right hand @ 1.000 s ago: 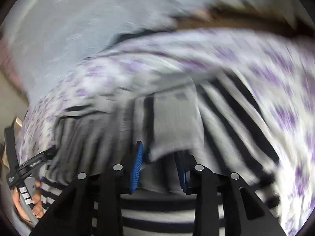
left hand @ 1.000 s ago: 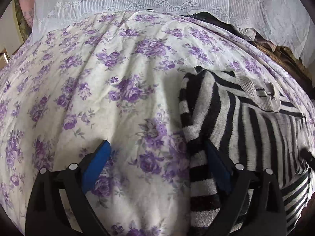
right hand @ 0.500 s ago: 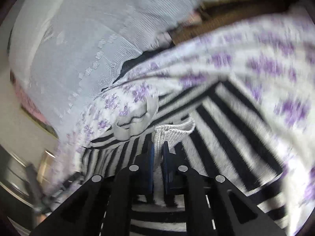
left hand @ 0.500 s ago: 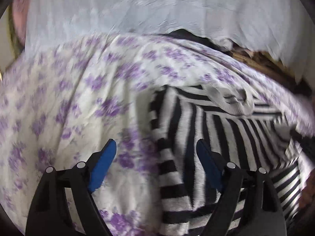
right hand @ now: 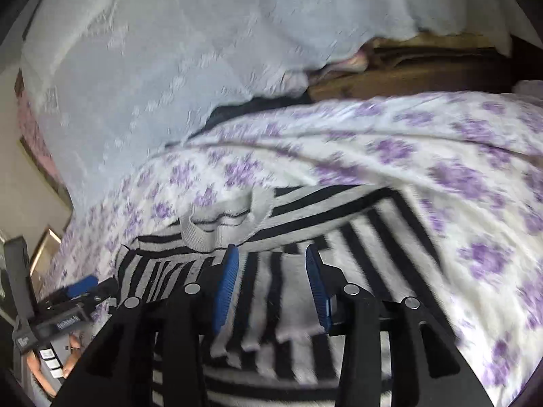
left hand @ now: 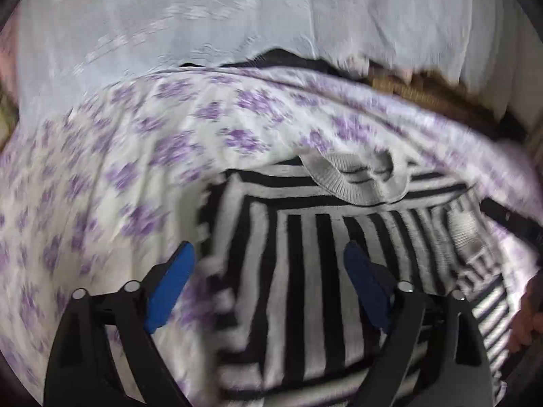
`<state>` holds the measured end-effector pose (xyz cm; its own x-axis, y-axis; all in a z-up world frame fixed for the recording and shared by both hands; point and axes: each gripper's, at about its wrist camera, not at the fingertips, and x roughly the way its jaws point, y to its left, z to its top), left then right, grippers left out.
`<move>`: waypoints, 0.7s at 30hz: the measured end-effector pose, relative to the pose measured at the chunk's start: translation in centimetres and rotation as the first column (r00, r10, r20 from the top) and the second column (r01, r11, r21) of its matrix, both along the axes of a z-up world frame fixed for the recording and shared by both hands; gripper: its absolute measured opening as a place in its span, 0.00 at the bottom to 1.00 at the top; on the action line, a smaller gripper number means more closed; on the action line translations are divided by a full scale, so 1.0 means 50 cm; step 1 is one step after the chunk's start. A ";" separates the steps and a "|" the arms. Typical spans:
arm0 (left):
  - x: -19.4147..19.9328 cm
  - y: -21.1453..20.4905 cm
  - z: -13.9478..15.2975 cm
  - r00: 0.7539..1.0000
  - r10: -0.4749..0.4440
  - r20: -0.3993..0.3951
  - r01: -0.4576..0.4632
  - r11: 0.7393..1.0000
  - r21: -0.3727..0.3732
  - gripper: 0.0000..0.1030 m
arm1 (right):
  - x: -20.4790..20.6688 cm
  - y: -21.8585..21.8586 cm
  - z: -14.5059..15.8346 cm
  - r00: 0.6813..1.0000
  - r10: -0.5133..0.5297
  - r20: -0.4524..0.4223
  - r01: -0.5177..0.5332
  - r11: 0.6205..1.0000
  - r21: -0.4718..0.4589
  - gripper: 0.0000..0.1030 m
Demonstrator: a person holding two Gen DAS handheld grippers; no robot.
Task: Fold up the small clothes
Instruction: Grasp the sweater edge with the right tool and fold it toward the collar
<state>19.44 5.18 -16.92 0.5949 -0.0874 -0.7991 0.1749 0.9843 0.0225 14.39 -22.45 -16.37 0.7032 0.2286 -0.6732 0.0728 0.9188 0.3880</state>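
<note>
Striped sweater lying on the flowered bedspread, both grippers above it with jaws opening.

Left wrist view: motion blur smears the spread. The left gripper stands wide apart and widening, nothing clamped; the sweater's left edge lies under the gap, its grey collar beyond the fingertips. A hand is cut off at the right edge.
Right wrist view: the right gripper is partly apart and opening; the folded sleeve lies beneath the gap, pads not pressing it. Only here the other gripper's body shows at far left, its label too blurred to read.
</note>
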 end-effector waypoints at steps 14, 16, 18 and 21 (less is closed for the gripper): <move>-0.071 0.005 -0.080 0.999 -0.010 -0.043 0.013 0.996 0.084 0.96 | -0.055 0.104 -0.043 0.989 0.149 -0.023 -0.150 0.956 -0.254 0.72; -0.068 -0.002 -0.109 0.997 0.000 -0.072 0.009 0.992 0.129 0.96 | -0.061 0.114 -0.092 0.981 0.178 -0.079 -0.193 0.943 -0.273 0.75; -0.062 0.001 -0.103 0.996 0.011 -0.084 0.000 0.993 0.121 0.96 | -0.058 0.110 -0.081 0.982 0.172 -0.074 -0.186 0.948 -0.260 0.74; -0.095 0.022 -0.080 0.997 0.048 -0.065 -0.043 0.996 0.079 0.95 | -0.083 0.093 -0.054 0.992 0.126 -0.029 -0.129 0.968 -0.216 0.73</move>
<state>14.68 6.27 -20.91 0.5415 0.0017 -0.8407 0.1340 0.9870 0.0882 10.26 -17.81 -19.08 0.6674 0.1630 -0.7266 -0.0462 0.9829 0.1781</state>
